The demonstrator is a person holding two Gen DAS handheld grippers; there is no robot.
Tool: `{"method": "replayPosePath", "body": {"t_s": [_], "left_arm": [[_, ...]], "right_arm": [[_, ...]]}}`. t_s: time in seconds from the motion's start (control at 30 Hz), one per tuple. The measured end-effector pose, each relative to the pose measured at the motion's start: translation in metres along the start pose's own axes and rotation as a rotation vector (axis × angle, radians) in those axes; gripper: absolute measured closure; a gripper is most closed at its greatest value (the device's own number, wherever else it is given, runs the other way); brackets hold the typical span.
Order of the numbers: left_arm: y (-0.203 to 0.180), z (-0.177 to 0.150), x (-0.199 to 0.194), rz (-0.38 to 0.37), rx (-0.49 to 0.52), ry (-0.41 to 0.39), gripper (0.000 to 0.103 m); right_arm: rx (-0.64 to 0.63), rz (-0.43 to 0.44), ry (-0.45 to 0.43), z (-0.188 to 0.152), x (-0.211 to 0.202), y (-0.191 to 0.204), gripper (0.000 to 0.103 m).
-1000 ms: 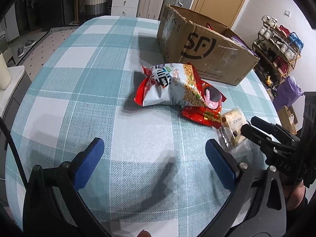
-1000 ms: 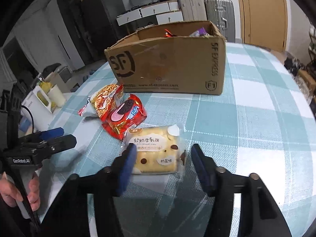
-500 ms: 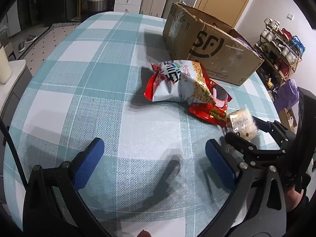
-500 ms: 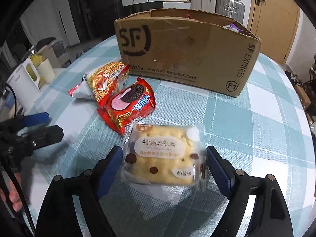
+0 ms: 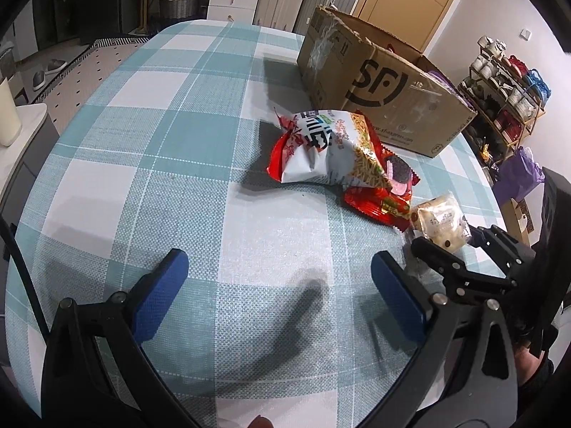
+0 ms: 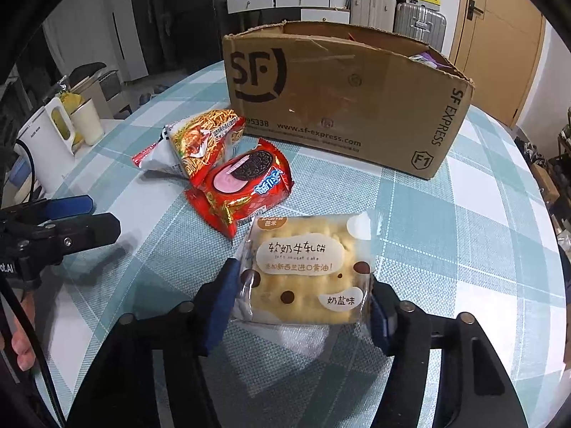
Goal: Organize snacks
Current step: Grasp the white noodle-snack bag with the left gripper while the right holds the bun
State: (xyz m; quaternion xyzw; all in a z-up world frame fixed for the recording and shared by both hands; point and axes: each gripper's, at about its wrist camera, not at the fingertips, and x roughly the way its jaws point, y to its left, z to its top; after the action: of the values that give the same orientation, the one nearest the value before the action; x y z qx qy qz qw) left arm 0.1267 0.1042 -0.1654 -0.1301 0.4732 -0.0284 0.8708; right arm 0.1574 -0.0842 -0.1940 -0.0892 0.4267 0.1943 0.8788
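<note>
The left gripper (image 5: pixel 276 289) is spread wide over bare cloth, holding nothing. Past it lie the noodle bag (image 6: pixel 200 141) and cookie pack (image 6: pixel 246 182). The right gripper (image 6: pixel 303 306) is closing on the cake (image 6: pixel 303 267); squeeze softly so it stays whole, lift it flat, then go to the box (image 6: pixel 342 96)
</note>
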Motion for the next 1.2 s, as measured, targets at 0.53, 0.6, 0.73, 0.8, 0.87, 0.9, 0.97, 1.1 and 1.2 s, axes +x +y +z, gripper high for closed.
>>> {"method": "replayPosePath", "body": {"t_s": [0.53, 0.6, 0.73, 0.8, 0.87, 0.9, 0.97, 1.1, 1.2], "left_arm": [[0.001, 0.004, 0.001, 0.005, 0.004, 0.004, 0.001], [0.0, 0.006, 0.002, 0.004, 0.007, 0.007, 0.001], [-0.001, 0.013, 0.007, 0.0, 0.003, 0.021, 0.001], [-0.002, 0.018, 0.009, -0.005, 0.0, 0.024, 0.001], [-0.005, 0.024, 0.01, -0.004, 0.001, 0.021, 0.001], [-0.008, 0.028, 0.011, -0.008, 0.005, 0.018, 0.001], [-0.011, 0.037, 0.013, -0.005, 0.009, 0.016, 0.001], [-0.017, 0.056, 0.023, -0.02, 0.003, 0.031, 0.001], [-0.022, 0.068, 0.033, -0.019, 0.01, 0.052, 0.001]], "right_arm": [[0.052, 0.032, -0.014, -0.005, -0.007, -0.011, 0.043], [0.068, 0.038, -0.018, -0.006, -0.009, -0.016, 0.043], [0.111, 0.062, -0.029, -0.011, -0.013, -0.025, 0.043], [0.13, 0.07, -0.033, -0.013, -0.016, -0.03, 0.043], [0.143, 0.076, -0.039, -0.015, -0.018, -0.034, 0.043], [0.147, 0.077, -0.041, -0.016, -0.019, -0.036, 0.043], [0.151, 0.079, -0.046, -0.018, -0.022, -0.038, 0.043], [0.156, 0.081, -0.064, -0.02, -0.029, -0.042, 0.043], [0.172, 0.081, -0.08, -0.021, -0.035, -0.046, 0.043]]}}
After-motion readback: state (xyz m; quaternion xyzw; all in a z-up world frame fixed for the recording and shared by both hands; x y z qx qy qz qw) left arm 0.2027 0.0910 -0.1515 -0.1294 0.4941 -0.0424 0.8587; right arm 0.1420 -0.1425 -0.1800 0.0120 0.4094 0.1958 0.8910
